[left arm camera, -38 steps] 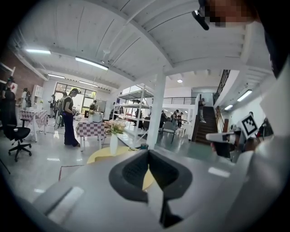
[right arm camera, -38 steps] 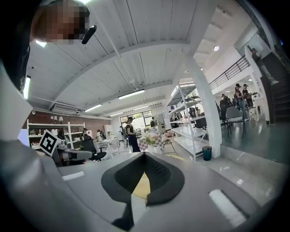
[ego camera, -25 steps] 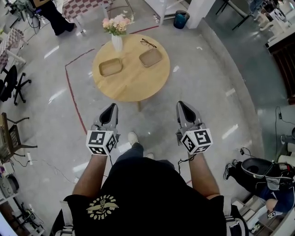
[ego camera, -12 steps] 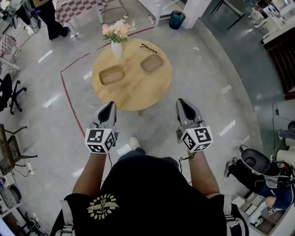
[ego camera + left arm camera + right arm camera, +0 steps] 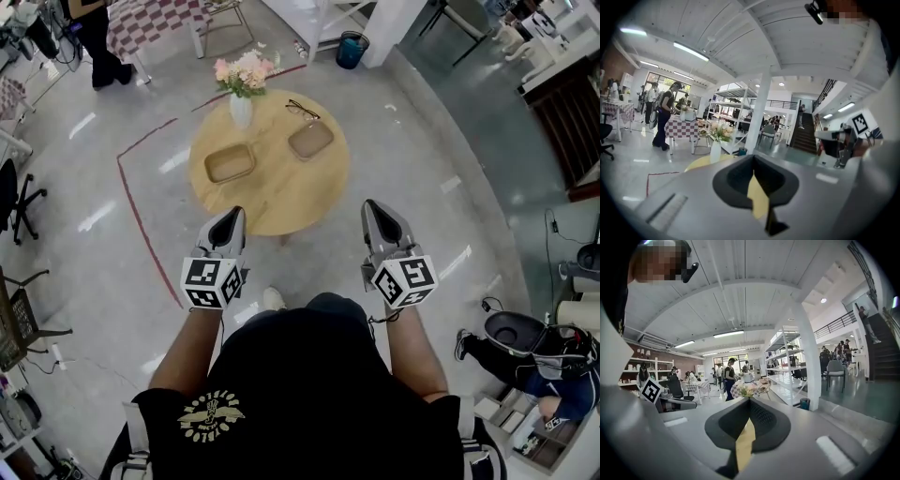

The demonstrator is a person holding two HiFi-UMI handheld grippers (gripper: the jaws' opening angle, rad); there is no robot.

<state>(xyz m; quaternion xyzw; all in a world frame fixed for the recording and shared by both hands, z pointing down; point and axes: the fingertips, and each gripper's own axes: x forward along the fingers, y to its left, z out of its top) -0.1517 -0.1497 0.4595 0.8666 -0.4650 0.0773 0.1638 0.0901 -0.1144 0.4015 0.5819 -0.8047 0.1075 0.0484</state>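
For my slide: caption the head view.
Left gripper and right gripper, jaws shut, short of round table with flower vase.

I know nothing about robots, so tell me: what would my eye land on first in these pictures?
First come the two tongs held out side by side in front of the person, the left tongs and the right tongs, both shut and empty. Just beyond them stands a round wooden table. It carries a vase of pink flowers at its far edge, a wooden tray, a second tray and a pair of glasses.

black t-shirt (image 5: 300, 375), gold emblem (image 5: 208, 411) — left tool (image 5: 231, 216) and right tool (image 5: 373, 208) grey with black-and-white marker cubes (image 5: 213, 283)
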